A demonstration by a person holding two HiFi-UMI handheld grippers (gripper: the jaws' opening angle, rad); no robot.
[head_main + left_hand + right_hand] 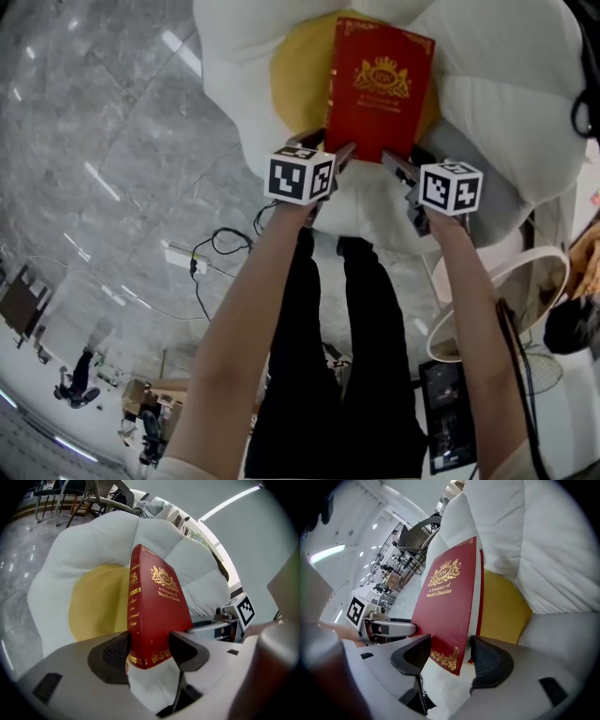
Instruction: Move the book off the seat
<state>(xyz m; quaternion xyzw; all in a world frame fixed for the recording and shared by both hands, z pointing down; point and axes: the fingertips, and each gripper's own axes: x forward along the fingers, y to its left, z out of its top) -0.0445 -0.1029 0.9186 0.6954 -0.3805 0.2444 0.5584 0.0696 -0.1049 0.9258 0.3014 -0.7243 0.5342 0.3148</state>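
Note:
A red hardcover book (380, 84) with gold print lies on the yellow middle (291, 75) of a white petal-shaped seat cushion (234, 75). Both grippers are at its near edge. My left gripper (328, 148) has the spine corner of the book (157, 616) between its pads, and both pads touch it (150, 648). My right gripper (405, 161) straddles the other near corner of the book (450, 606). Its jaws (450, 656) stand wide, with a slim gap beside the covers.
The seat stands on a grey marble floor (84, 141). A power strip with a black cable (183, 258) lies to the left. A round white fan (506, 300) and a black device (448, 412) are at the right. Chairs (70, 498) stand behind the cushion.

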